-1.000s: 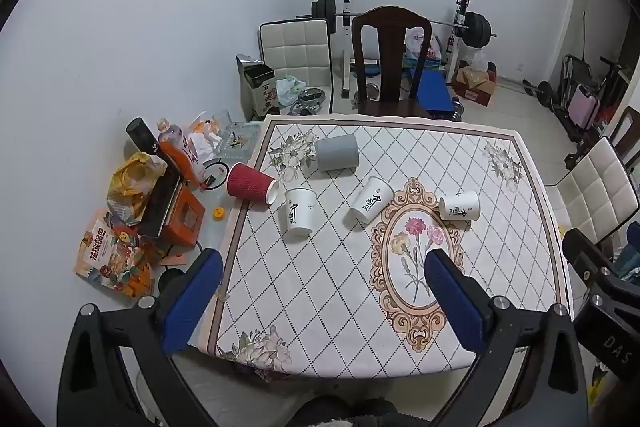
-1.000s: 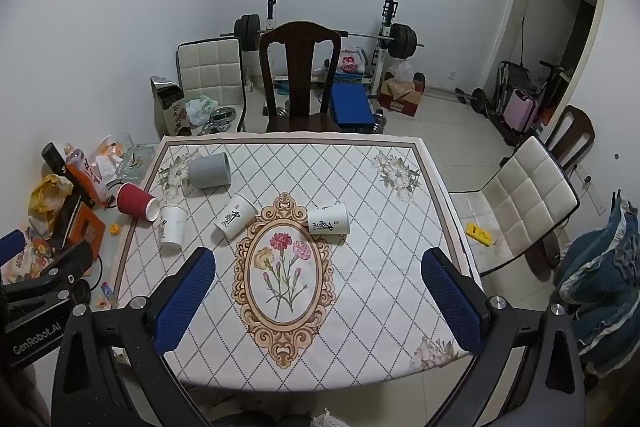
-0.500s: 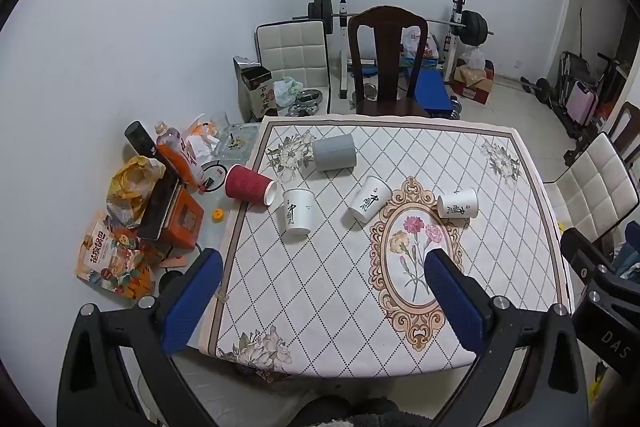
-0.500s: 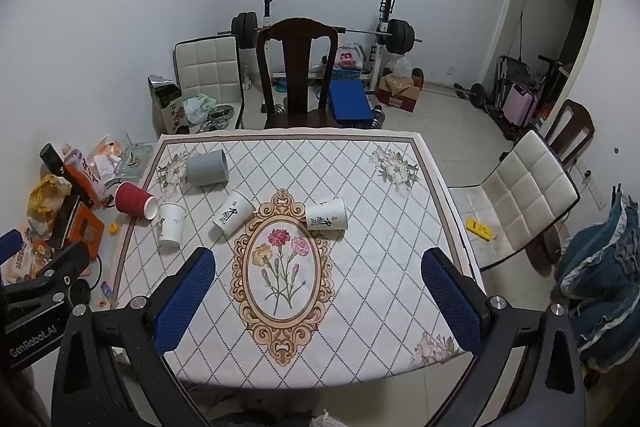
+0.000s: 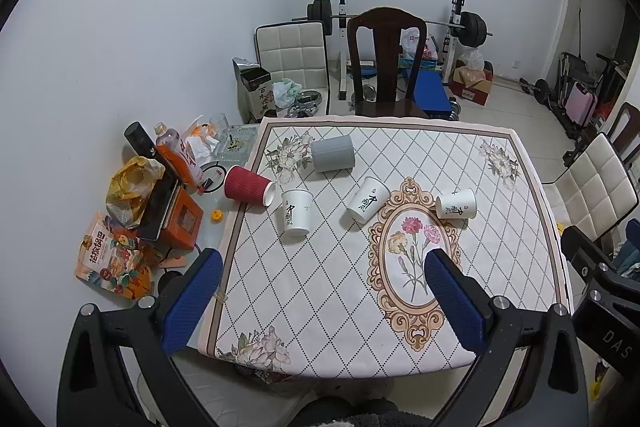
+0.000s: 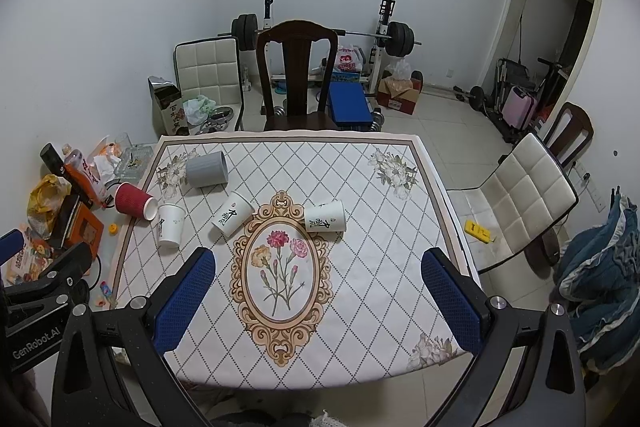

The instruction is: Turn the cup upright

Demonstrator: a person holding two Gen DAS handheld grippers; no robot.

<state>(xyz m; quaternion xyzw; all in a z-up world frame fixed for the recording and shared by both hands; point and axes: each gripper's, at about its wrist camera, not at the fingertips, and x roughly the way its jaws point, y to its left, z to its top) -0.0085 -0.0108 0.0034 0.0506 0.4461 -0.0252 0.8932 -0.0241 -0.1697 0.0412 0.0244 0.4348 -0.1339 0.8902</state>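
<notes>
From the left, a red cup (image 5: 249,185) lies tipped at the worktop (image 5: 320,287) edge, then a white cup (image 5: 296,212), a grey cup (image 5: 333,153) behind, and two more white cups (image 5: 367,199) on their sides. The left hand-held gripper (image 5: 320,291) and the right hand-held gripper (image 6: 318,293) both hang spread wide, empty, well short of any cup. I'd approach one cup across its middle, pinch gently so the paper doesn't crush, then rotate it rim-up.

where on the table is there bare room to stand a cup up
Free: the tablecloth's near half, around the flower medallion, and its right side. Crowded: the far-left band, with red cup, grey cup and three white cups.
</notes>
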